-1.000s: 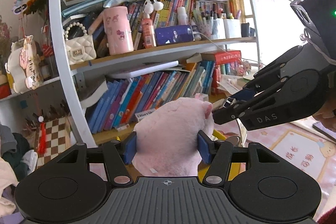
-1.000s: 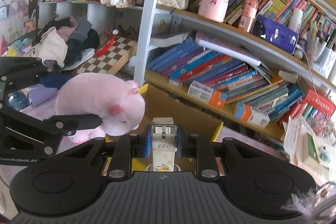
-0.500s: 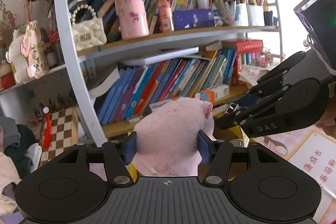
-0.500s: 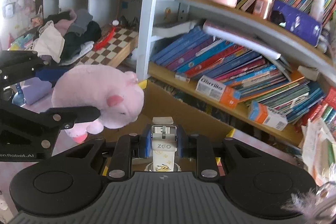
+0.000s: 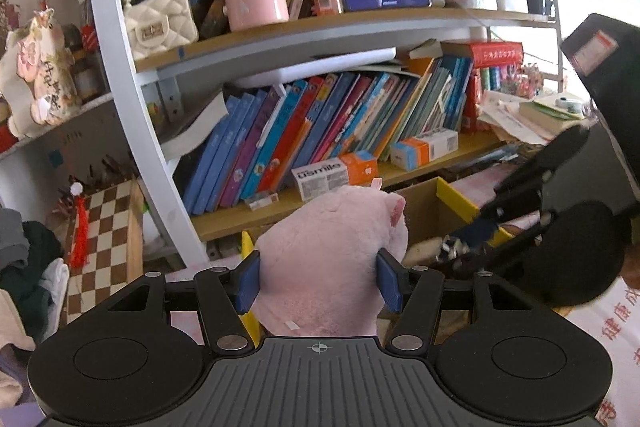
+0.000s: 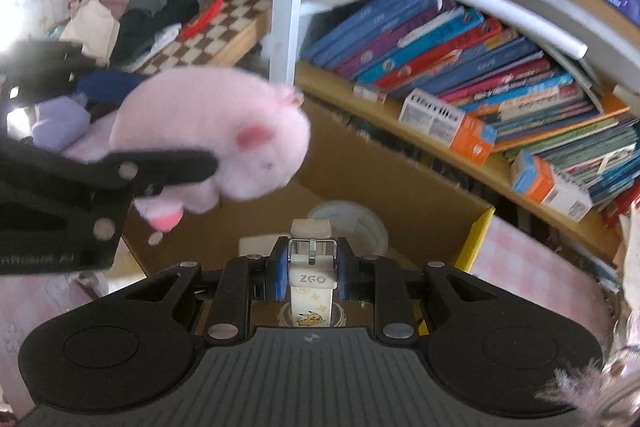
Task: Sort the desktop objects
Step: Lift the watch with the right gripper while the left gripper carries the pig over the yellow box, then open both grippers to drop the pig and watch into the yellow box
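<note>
Now one pink plush (image 5: 324, 259), one watch (image 6: 311, 279), both gripped

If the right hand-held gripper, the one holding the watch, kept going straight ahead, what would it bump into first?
Most likely the cardboard box right in front of it. The right hand-held gripper, shut on the white watch, points into the open box, where a round white item lies, though depth is hard to judge.

Both grippers dropped toward the box (image 6: 404, 183): the plush (image 5: 332, 259) came over its rim, the watch (image 6: 311, 277) hung inside it.
</note>
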